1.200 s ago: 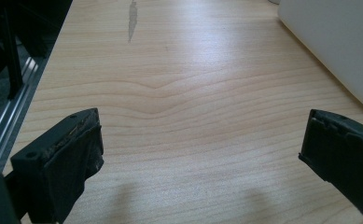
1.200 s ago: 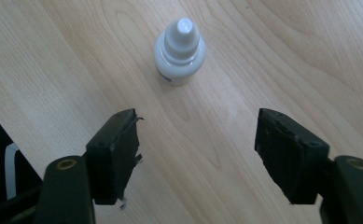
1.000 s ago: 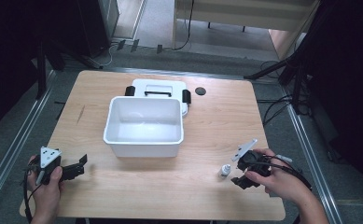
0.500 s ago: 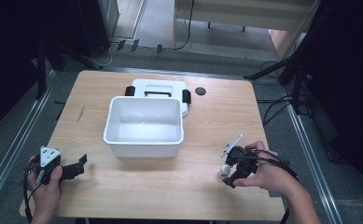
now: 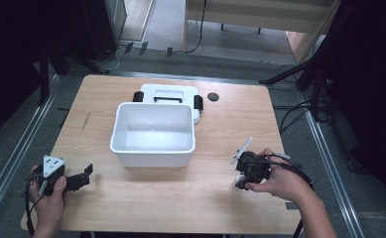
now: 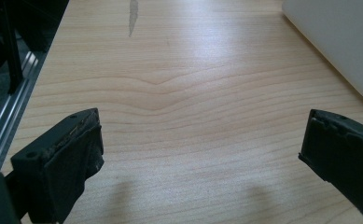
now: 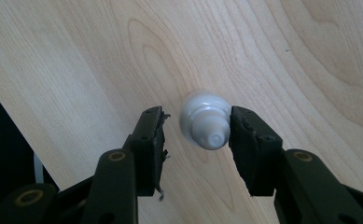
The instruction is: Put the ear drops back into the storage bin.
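Observation:
A small white ribbed cap-like piece [image 7: 206, 122] stands on the wooden table [image 5: 220, 124] near its right front. My right gripper [image 7: 196, 119] points down over it, and its jaws have just been closing with the piece between them. The right pad [image 7: 244, 130] touches the piece; a gap remains at the left pad [image 7: 152, 128]. From above, the right gripper [image 5: 240, 181] covers most of the white piece [image 5: 238, 185]. My left gripper [image 5: 85, 175] rests at the left front, open, with bare wood between its jaws [image 6: 202, 135].
An empty white bin [image 5: 153, 148] sits mid-table, its wall [image 6: 338, 37] to the right of the left jaws. Behind it lies a white lid [image 5: 169, 91] with black latches, and a small black disc [image 5: 213, 96]. Metal rails run along both table sides.
My right hand has shifted left across the table and now sits over the white piece, jaws narrower around it. The left hand has stayed put.

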`<state>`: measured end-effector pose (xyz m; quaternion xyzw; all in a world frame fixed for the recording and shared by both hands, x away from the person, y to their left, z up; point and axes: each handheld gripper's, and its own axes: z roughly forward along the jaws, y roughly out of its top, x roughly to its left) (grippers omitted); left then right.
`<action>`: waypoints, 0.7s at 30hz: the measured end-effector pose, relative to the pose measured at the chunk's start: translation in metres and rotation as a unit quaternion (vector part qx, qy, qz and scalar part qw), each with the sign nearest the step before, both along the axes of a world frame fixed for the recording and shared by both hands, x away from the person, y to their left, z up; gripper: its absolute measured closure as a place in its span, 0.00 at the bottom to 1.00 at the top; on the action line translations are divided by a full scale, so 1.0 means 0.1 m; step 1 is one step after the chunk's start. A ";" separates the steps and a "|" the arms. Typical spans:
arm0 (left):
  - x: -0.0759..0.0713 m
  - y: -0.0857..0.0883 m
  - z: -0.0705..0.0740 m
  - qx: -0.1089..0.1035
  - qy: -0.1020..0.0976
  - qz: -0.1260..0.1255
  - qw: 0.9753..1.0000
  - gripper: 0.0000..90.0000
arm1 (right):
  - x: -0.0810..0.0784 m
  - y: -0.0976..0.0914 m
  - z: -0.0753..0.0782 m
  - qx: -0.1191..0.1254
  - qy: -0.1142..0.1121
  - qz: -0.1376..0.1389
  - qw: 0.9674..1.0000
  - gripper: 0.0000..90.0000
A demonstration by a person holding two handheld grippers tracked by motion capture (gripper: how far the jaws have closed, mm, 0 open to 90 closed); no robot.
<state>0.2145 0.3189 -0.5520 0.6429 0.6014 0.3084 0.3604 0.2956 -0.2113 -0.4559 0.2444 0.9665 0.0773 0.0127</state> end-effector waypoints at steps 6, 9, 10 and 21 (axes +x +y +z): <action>0.00 0.00 0.00 -0.001 0.001 0.000 1.000 0.00 | 0.02 0.02 -0.01 -0.008 -0.009 -0.002 1.000 0.70; 0.00 0.00 0.00 -0.001 0.001 -0.001 1.000 0.00 | 0.02 0.03 -0.02 -0.012 -0.008 -0.001 1.000 0.70; 0.00 0.00 0.00 -0.001 0.001 -0.001 1.000 0.00 | 0.02 0.03 -0.02 -0.011 -0.008 0.001 1.000 0.71; 0.01 0.00 0.00 -0.002 0.003 -0.001 1.000 0.00 | 0.01 0.12 0.06 -0.029 -0.005 0.048 0.998 0.80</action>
